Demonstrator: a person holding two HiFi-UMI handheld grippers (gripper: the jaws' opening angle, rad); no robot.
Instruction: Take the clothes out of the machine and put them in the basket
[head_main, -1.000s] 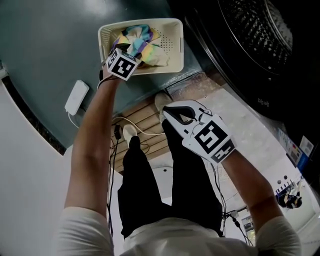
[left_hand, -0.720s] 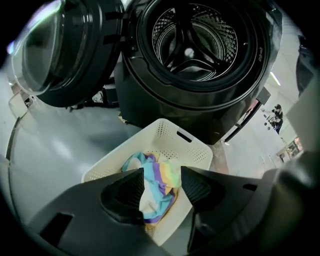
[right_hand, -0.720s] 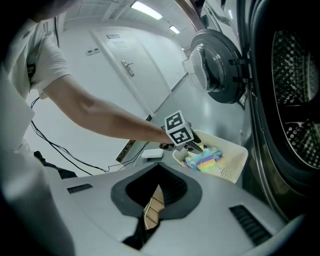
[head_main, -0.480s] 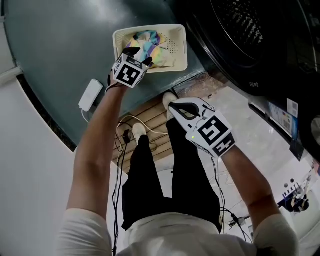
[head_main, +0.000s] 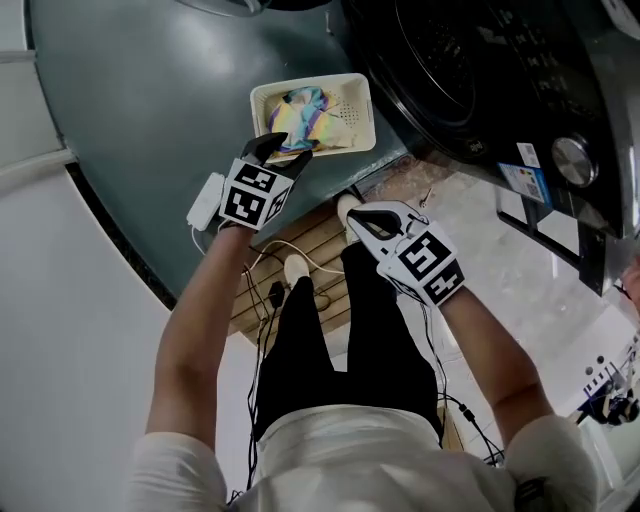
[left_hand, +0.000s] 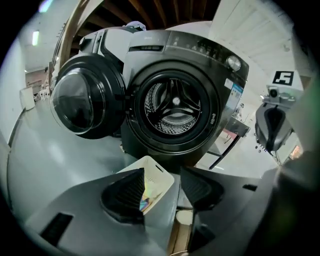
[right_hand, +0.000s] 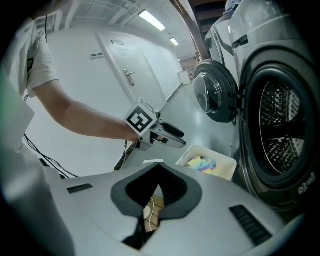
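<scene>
A cream basket (head_main: 352, 92) stands on the grey floor in front of the dark washing machine (head_main: 470, 60) and holds a bundle of colourful clothes (head_main: 300, 110). My left gripper (head_main: 283, 150) hangs above the basket's near edge, open, with nothing between its fingers. In the left gripper view the basket (left_hand: 159, 176) and clothes (left_hand: 146, 200) show through the gap, below the open drum (left_hand: 172, 107). My right gripper (head_main: 352, 213) is shut and empty, over the person's legs. The right gripper view shows its tips (right_hand: 158, 167) meeting, with the left gripper (right_hand: 172, 135) and basket (right_hand: 222, 161) beyond.
The machine's round door (left_hand: 80, 102) stands swung open to the left. A white power strip (head_main: 207, 200) and cables (head_main: 275, 255) lie on the floor near a slatted wooden board (head_main: 305, 240). The person's shoes (head_main: 296, 268) stand on it.
Both grippers have risen. The left one was low over the clothes in the basket and now sits higher, back at the basket's near edge; the clothes stay in the basket.
</scene>
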